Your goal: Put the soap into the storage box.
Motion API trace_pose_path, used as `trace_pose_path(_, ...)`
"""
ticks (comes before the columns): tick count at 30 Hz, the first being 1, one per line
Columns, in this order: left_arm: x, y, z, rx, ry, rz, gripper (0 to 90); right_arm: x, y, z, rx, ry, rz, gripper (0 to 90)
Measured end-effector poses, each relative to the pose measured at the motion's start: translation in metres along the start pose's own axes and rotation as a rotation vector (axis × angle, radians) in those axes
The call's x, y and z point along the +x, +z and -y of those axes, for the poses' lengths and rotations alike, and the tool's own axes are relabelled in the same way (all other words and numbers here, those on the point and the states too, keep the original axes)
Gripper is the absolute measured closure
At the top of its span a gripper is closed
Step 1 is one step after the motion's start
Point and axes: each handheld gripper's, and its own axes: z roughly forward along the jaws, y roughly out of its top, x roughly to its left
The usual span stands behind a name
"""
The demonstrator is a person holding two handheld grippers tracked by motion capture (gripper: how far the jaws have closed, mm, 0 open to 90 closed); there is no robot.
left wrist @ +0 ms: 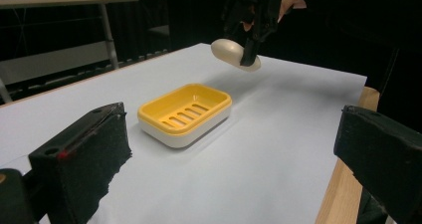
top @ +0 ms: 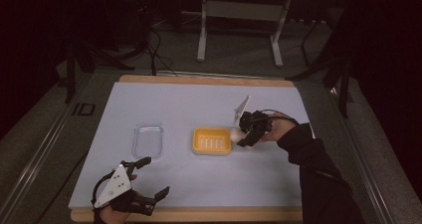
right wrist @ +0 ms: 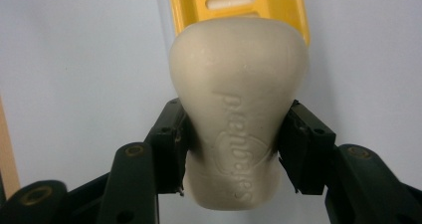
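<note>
Soap (right wrist: 238, 109) sits clamped in the right gripper (top: 245, 133), raised just beside the yellow dish (top: 212, 141); left gripper (top: 147, 178) rests spread wide, holding nothing.

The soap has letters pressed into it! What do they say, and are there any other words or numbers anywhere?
Soap bar, held in the right tongs: a word is pressed into it, turned sideways; it looks like "pianbges", but the letters are too soft to read surely.
Dark floor strip left of the table: white marks like "ID".
Yellow soap dish: no writing.
</note>
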Motion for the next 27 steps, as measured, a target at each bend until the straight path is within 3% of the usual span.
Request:
trace_pose_path(7,0.0,0.0,0.0,-0.002,-0.002,0.001,1.2,0.0,-0.002,-0.012,-0.014,-0.003,0.001,49.8)
trace_pose_path(27,0.0,-0.001,0.0,-0.002,-0.003,0.001,1.2,0.002,-0.001,-0.039,-0.1,-0.084,-0.031,49.7)
